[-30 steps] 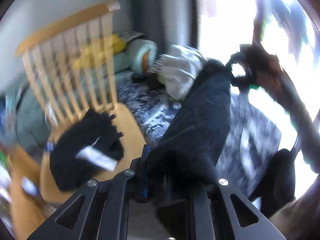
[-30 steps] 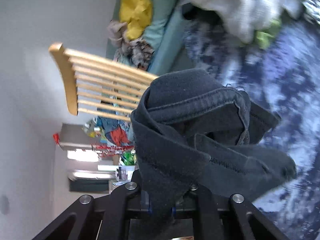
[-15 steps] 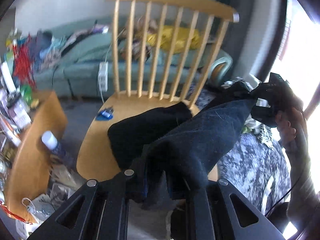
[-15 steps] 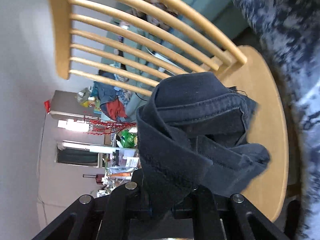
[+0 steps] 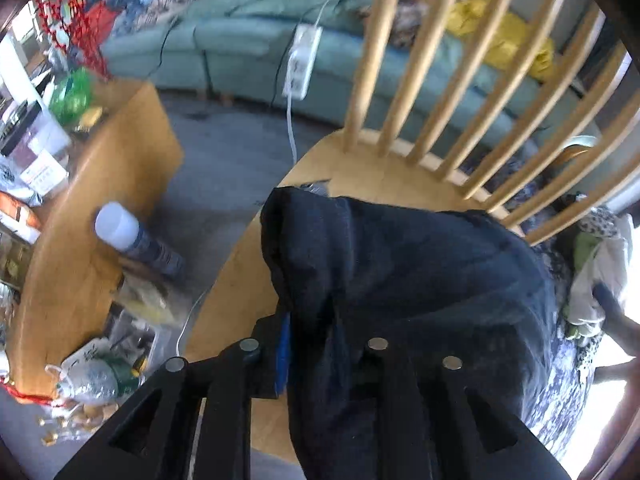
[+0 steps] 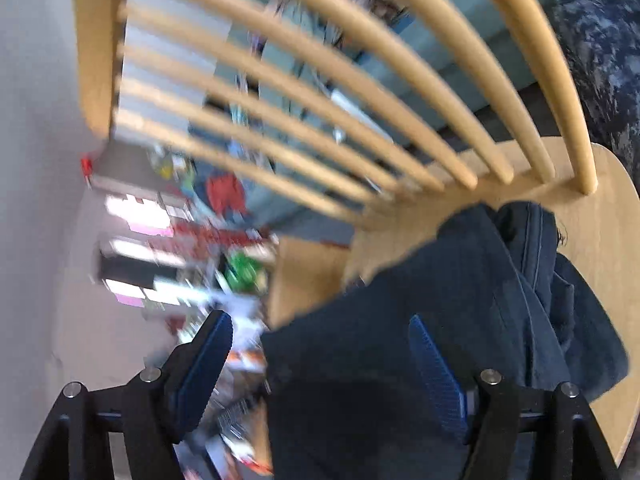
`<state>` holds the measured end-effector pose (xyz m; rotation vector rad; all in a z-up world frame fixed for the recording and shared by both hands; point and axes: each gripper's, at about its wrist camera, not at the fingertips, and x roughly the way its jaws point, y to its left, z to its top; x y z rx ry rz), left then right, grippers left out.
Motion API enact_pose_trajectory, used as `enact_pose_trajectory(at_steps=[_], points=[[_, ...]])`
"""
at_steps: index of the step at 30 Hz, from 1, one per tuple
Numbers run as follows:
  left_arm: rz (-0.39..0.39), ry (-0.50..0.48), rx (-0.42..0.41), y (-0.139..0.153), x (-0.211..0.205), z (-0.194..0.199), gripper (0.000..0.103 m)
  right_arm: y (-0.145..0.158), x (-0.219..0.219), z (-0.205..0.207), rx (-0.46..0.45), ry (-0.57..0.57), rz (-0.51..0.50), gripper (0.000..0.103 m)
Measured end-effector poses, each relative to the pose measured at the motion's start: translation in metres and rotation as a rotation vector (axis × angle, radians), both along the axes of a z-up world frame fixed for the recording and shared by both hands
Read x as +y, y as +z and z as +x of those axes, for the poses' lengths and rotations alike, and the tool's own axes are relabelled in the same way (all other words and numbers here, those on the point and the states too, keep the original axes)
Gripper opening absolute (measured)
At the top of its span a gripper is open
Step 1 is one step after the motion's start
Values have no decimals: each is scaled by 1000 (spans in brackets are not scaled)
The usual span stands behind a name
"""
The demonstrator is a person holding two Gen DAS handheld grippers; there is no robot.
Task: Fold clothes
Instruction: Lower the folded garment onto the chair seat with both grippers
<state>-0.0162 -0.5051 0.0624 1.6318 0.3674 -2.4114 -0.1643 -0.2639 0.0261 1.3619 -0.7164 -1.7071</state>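
Observation:
A dark navy folded garment (image 5: 412,280) lies over the seat of a wooden spindle-back chair (image 5: 372,172). My left gripper (image 5: 320,344) is shut on the garment's near edge, the cloth bunched over its fingers. In the right wrist view the same garment (image 6: 460,312) rests on the chair seat (image 6: 600,208). My right gripper (image 6: 320,344) is open, its blue-padded fingers (image 6: 204,360) spread wide, the right one lying against the cloth without gripping it.
A wooden side table (image 5: 104,200) with a white-capped bottle (image 5: 132,236) and clutter stands left of the chair. A teal sofa (image 5: 248,40) with clothes and a yellow item (image 5: 500,32) is behind. A blue patterned bed cover (image 6: 600,40) lies to the right.
Both grippers carried the garment from over the bed to the chair and lowered it onto the seat. The right gripper, shut on the cloth before, has opened and let go.

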Motion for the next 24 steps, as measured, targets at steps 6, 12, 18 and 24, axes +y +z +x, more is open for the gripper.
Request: enact_pose_trajectory(at_steps=[6, 12, 18, 24], points=[[38, 123, -187, 14, -17, 4, 48, -20, -43, 21, -26, 185, 138, 76], [158, 97, -183, 63, -11, 31, 70, -32, -79, 53, 70, 305, 350, 76], [170, -54, -205, 68, 44, 52, 76, -26, -79, 76, 92, 347, 433, 75], [300, -41, -140, 46, 68, 87, 76, -5, -42, 112, 242, 290, 521, 75]])
